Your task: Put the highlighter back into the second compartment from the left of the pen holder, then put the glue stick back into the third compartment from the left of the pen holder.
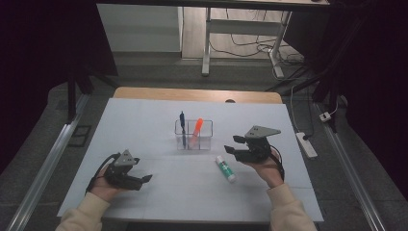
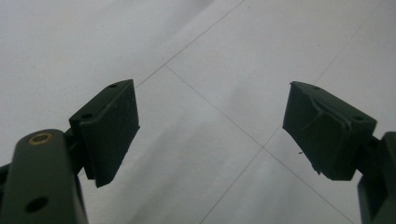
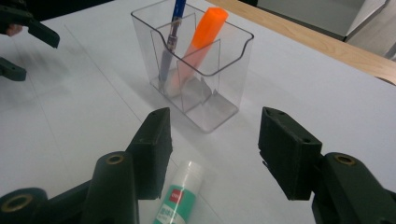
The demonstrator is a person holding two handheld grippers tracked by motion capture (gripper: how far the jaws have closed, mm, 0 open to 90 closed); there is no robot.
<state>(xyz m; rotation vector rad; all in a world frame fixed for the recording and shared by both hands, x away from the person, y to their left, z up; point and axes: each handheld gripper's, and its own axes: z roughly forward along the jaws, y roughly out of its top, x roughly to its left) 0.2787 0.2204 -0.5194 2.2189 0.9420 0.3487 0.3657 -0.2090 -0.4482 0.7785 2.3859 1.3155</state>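
The glue stick [image 1: 225,168] lies flat on the tabletop [image 1: 144,125] toward its right edge, below the open right gripper [image 3: 212,151], and may roll away if one pad nudges it first.

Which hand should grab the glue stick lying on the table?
Right. The right gripper hovers open just beside the glue stick, and its fingers already straddle the cap. The left gripper sits farther off, over bare table.

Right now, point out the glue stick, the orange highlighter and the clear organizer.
glue stick [image 1: 225,168]: high view, middle of its tube.
orange highlighter [image 3: 201,39]: right gripper view, its upper body.
clear organizer [image 3: 233,70]: right gripper view, its right wall.
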